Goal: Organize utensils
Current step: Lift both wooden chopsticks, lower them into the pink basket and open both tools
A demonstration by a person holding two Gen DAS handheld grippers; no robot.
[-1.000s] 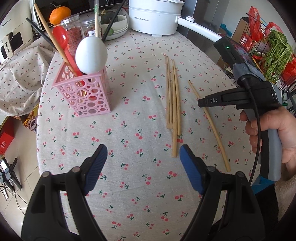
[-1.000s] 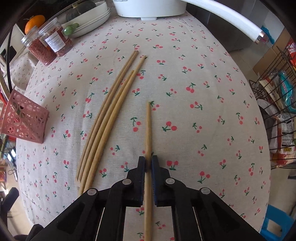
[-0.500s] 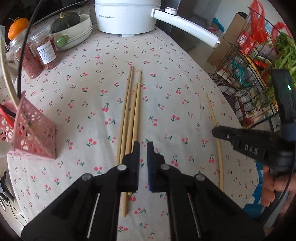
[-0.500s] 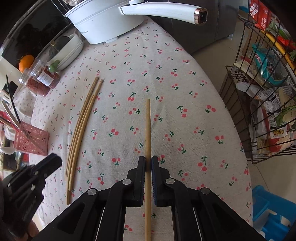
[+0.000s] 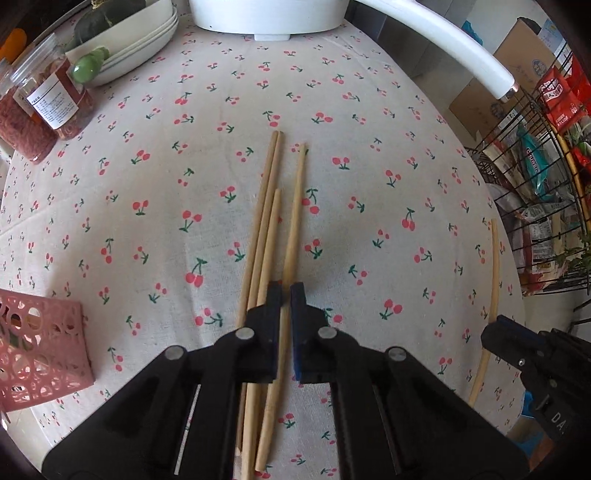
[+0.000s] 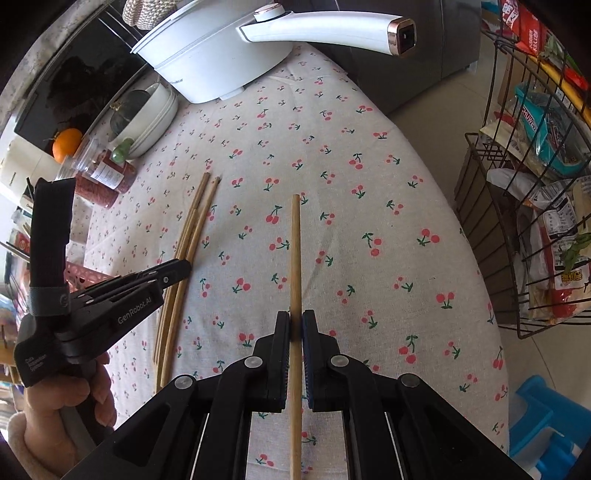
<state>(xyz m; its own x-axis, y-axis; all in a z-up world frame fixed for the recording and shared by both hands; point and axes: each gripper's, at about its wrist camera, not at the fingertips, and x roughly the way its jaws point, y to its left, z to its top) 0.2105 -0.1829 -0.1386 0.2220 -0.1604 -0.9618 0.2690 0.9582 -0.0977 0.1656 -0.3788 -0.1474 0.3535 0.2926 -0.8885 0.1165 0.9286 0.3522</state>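
Clamping one chopstick (image 6: 295, 258) in right gripper (image 6: 294, 325), left gripper (image 5: 286, 295) apparently pinching another chopstick (image 5: 295, 221), cherry tablecloth (image 5: 388, 129).

The middle of the bench (image 5: 369, 155) is bare cloth between the chopstick bundle (image 5: 266, 236) and the single chopstick (image 6: 295, 254), wide enough for tongs to pass. At the far edge the white pot (image 6: 207, 59) blocks the way, and its long handle (image 6: 332, 26) reaches over the corner. To the left stand the jars (image 5: 48, 107), the bowls (image 5: 140, 48) and the pink basket (image 5: 40, 350). Beside the right edge stands a wire rack (image 6: 517, 221).
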